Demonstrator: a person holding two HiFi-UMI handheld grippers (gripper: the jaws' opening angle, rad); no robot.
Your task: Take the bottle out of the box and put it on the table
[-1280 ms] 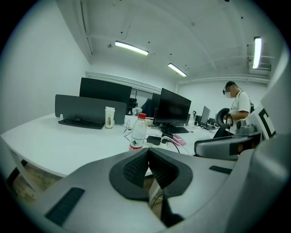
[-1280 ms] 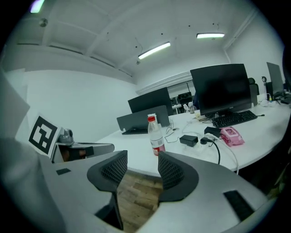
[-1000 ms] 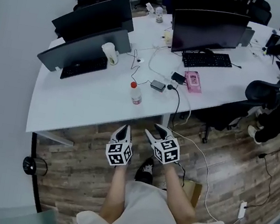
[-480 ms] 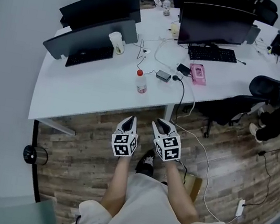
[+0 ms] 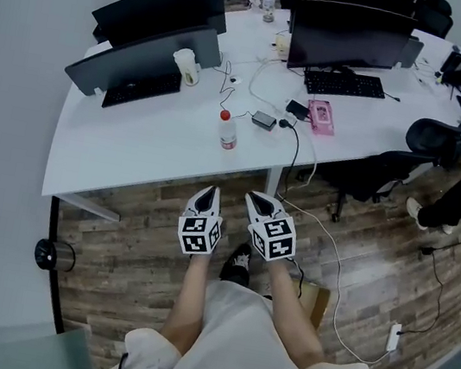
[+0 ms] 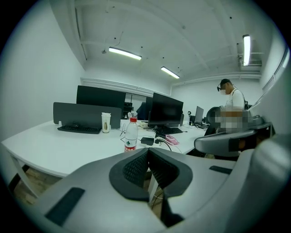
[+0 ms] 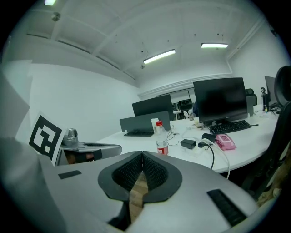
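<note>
A clear bottle (image 5: 227, 131) with a red cap and red label stands upright on the white table (image 5: 138, 164), near its front edge. It also shows in the left gripper view (image 6: 131, 135) and the right gripper view (image 7: 162, 139). Both grippers hang side by side over the wooden floor, short of the table edge and apart from the bottle. My left gripper (image 5: 207, 193) is shut with nothing in it, its pads meeting (image 6: 147, 151). My right gripper (image 5: 256, 199) is shut and empty too (image 7: 142, 154).
Monitors (image 5: 350, 35), keyboards (image 5: 343, 84), a paper cup (image 5: 184, 65), a black adapter (image 5: 264, 120) and a pink pack (image 5: 322, 116) sit further back on the table. An office chair (image 5: 435, 139) stands at right, a brown box (image 5: 316, 300) and cables (image 5: 335, 267) lie on the floor.
The right gripper's jaws have gone from spread to shut. Both grippers stay in front of the table edge; the bottle has not moved.
</note>
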